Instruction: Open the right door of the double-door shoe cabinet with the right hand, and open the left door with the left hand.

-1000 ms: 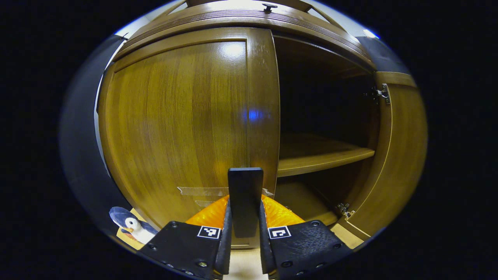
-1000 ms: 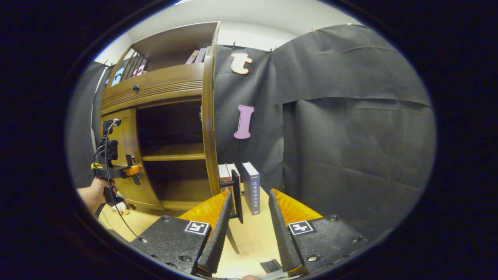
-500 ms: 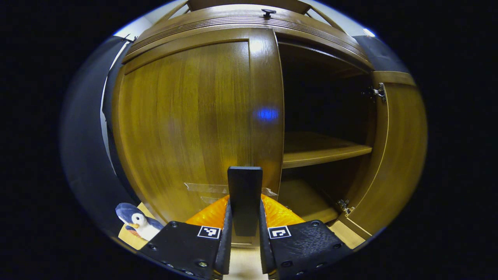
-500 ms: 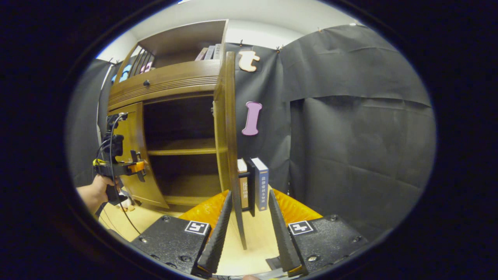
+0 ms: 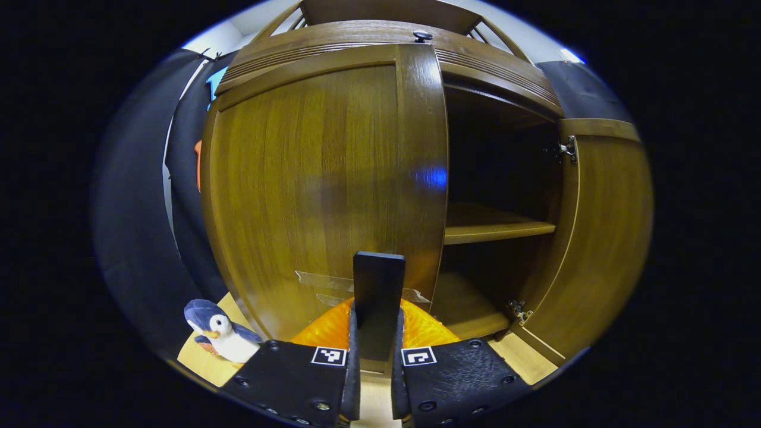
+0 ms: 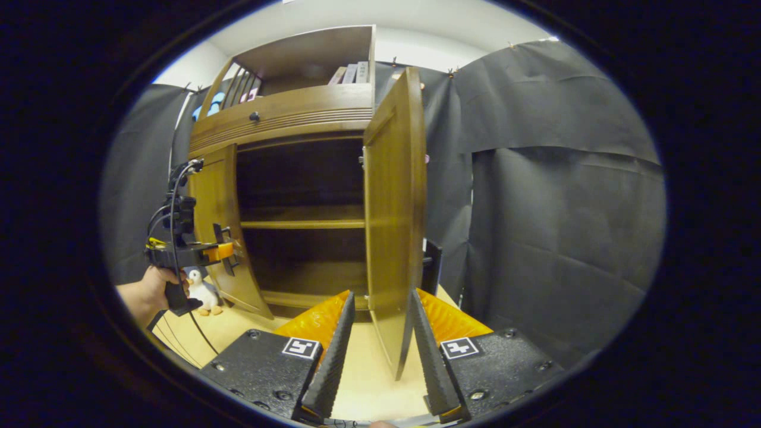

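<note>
The brown shoe cabinet has both doors swung out. My left gripper is shut on the flat dark handle of the left door, which stands partly open. In the right gripper view that left gripper, held by a hand, sits at the left door. The right door stands wide open with its inner face toward me. My right gripper is open, and the door's free lower edge rises between its fingers. The right door's handle peeks out behind it.
A toy penguin sits on the pale floor left of the cabinet. Inside is a bare wooden shelf. Books stand on the top shelf. Black cloth walls close the right side.
The left door has swung further out with my left gripper on its handle. The right door now shows its broad inner face and hides the books that stood by the wall.
</note>
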The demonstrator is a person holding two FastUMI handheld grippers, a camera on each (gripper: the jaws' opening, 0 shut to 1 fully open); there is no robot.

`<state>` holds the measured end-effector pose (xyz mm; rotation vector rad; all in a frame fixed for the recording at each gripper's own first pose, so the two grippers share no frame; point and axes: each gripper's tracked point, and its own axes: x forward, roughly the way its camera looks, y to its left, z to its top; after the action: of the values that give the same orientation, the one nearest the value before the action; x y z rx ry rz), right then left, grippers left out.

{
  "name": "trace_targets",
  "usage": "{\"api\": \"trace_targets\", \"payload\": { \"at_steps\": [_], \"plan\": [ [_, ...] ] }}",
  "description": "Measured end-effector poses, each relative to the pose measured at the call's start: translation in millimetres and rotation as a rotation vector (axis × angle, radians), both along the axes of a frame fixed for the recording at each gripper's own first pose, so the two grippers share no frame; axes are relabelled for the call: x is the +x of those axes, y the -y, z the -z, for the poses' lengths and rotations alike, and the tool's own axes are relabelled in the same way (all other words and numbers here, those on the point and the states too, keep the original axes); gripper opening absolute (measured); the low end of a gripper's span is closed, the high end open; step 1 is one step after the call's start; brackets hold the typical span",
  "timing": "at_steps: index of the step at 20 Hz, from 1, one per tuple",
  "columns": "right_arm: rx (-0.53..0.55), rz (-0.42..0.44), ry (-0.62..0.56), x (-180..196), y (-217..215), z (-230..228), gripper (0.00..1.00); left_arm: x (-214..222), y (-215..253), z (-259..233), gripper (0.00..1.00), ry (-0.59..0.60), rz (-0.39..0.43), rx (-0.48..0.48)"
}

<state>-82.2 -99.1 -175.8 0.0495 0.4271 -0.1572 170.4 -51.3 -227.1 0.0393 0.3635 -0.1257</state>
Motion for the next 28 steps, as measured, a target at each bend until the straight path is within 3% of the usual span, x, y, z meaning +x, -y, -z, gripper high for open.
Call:
{"api": "trace_targets", "payload": {
  "at_steps": [1,23,24,25,28],
  "plan": [
    [-0.002,-0.013,-0.001,2.8,-4.4,0.7,0.63,-2.8,-1.1,-0.9,0.2,0.0,-0.005,-0.008],
    [0.011,-0.318,-0.023,42.5,-114.4,11.8,0.63,-87.0,-69.7,-17.3,0.19,0.009,-0.145,-0.038],
    [0.011,-0.328,-0.023,43.8,-118.3,12.5,0.63,-90.5,-73.9,-17.4,0.1,0.01,-0.151,-0.035],
    [0.011,-0.338,-0.023,44.5,-122.1,13.3,0.63,-93.9,-77.7,-18.6,0.19,0.01,-0.155,-0.032],
    [0.016,-0.351,-0.017,47.5,-129.0,12.8,0.61,-101.8,-89.0,-19.9,0.19,0.012,-0.168,-0.025]
  ]
}}
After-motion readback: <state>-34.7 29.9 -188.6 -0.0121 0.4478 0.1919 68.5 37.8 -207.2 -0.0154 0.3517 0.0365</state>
